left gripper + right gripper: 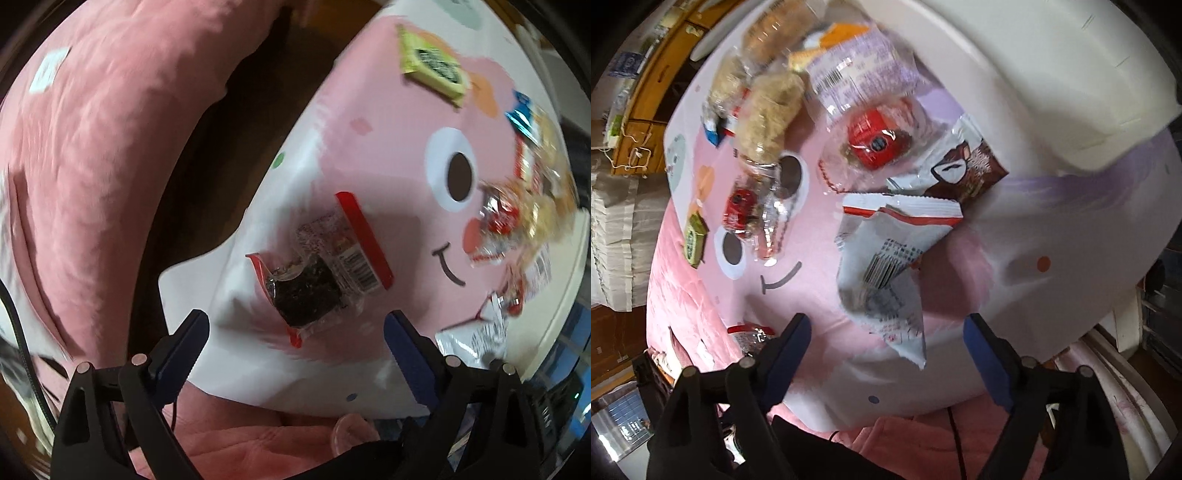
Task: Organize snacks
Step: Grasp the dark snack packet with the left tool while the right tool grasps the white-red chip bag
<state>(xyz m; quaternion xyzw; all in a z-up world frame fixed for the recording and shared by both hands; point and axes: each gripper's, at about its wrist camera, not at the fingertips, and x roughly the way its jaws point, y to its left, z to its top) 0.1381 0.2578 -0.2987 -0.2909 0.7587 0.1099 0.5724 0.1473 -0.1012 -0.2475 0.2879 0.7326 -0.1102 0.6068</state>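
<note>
Left wrist view shows the left tongs spread wide with nothing between the blue fingers, poised just short of a clear packet with red ends that holds a dark block. That packet lies flat on a small desk whose top is printed with a pink cartoon face. Farther up the same top sits a yellow-green packet, well apart from the dark one. Toward the right edge a jumble of clear wrappers with red and tan contents is piled together, though motion blur keeps the details from being read. A silver wrapper lies just beside the right-hand finger. To the left of the desk there is a pink quilted cover.

From the right wrist camera, the right tongs are likewise wide open and hold nothing. Just ahead of them lies a crumpled white packet with a red strip and a barcode, its lower corner reaching down between the fingertips without touching either that I can see. Behind it rest a brown and white packet and a clear wrapper around a red sweet. Bags of tan puffed snacks crowd the far left part of the top, with a smaller red sweet in clear wrap near them. A white tray stands at the far right of the desk, its rim beside the brown packet.
</note>
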